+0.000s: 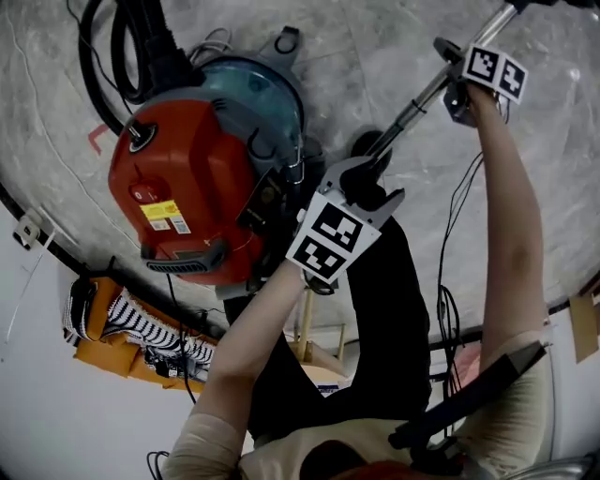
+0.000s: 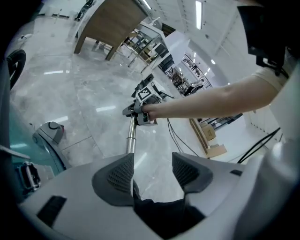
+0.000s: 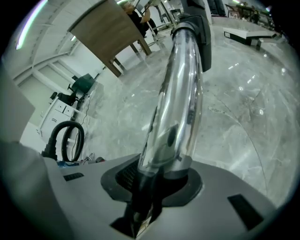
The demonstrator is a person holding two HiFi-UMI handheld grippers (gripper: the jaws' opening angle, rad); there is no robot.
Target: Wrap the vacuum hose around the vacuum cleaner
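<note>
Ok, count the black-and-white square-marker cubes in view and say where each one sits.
2. One cube rides the left gripper at the head view's centre; the other rides the right gripper, top right, by the chrome vacuum tube. No others show.

Grey marble floor [image 2: 84, 93] — wooden table [image 2: 110, 23], ceiling strip lights [image 2: 198, 13].

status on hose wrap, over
Right gripper shut on shiny metal wand tube. Left gripper jaws wide around its black end, hold unclear. Black hose looped beside red vacuum cleaner, not wrapped. No obstruction seen.
</note>
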